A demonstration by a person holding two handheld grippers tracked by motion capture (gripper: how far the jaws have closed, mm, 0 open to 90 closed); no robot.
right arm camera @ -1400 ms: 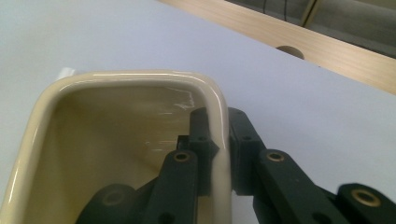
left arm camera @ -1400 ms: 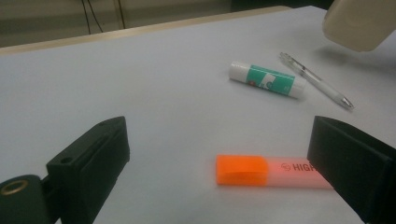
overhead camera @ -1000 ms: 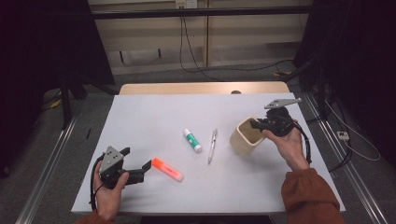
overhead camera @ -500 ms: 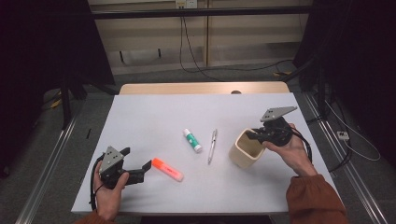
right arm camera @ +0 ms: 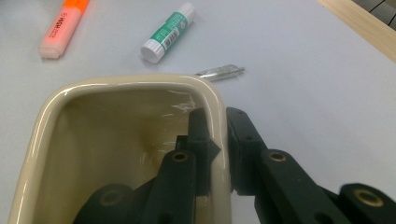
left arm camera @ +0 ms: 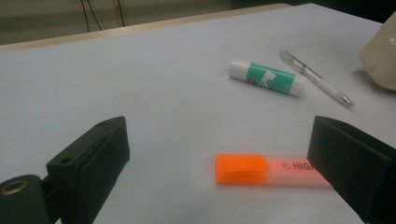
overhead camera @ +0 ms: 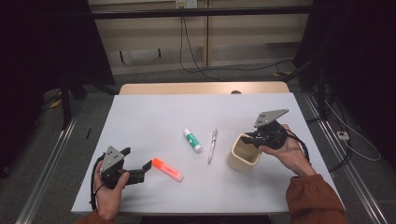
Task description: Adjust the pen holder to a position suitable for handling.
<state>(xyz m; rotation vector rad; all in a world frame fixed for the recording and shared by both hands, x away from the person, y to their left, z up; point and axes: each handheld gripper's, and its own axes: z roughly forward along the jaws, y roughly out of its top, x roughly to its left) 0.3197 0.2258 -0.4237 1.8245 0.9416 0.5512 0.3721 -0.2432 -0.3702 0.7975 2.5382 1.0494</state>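
While the right hand-held gripper [overhead camera: 254,138] is clamping the near wall of the beige pen cup [overhead camera: 243,152], one jaw inside the rim and one outside, the cup is sitting tilted at the right centre of the high view on the white worktop [overhead camera: 154,121]. The step in hand looks like positioning this cup to receive the stationery. At lower left, the left hand-held gripper [overhead camera: 148,166] is resting with its jaws apart, just beside the orange highlighter [overhead camera: 167,169]. A green-labelled glue stick [overhead camera: 192,140] and a clear pen [overhead camera: 212,146] are lying between highlighter and cup. Next, the cup probably needs settling upright, then the left jaws closing across the highlighter's narrow body.
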